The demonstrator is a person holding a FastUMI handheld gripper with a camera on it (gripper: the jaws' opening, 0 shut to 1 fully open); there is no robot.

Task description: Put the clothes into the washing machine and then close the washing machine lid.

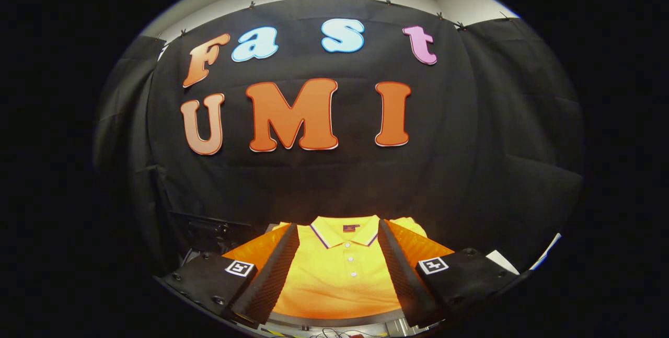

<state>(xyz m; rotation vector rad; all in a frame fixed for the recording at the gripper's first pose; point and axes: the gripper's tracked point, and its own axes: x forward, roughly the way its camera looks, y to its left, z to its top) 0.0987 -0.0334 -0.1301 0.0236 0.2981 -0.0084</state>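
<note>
**Tongs spread wide over the polo shirt**

The tongs (338, 254) sit released, the 2 fingers (272, 270) splayed well apart and nothing clamped between them. Right in that gap lies the yellow polo shirt (342, 275), spread flat with its collar (345, 233) pointing away, toward the black cloth wall (470, 144). The collar carries a thin dark stripe along its edge, and 3 small white buttons (351, 266) run down the placket. The shirt's shoulders reach out past both fingers, so the fabric passes behind each one. Whether the fingers touch the cloth or hang just over it, I cannot tell. Beyond the shirt the wall rises straight up. A pale edge of the desk (543, 254) peeks out beside the right-hand finger, and some cables (334, 334) trail at the near end.
</note>
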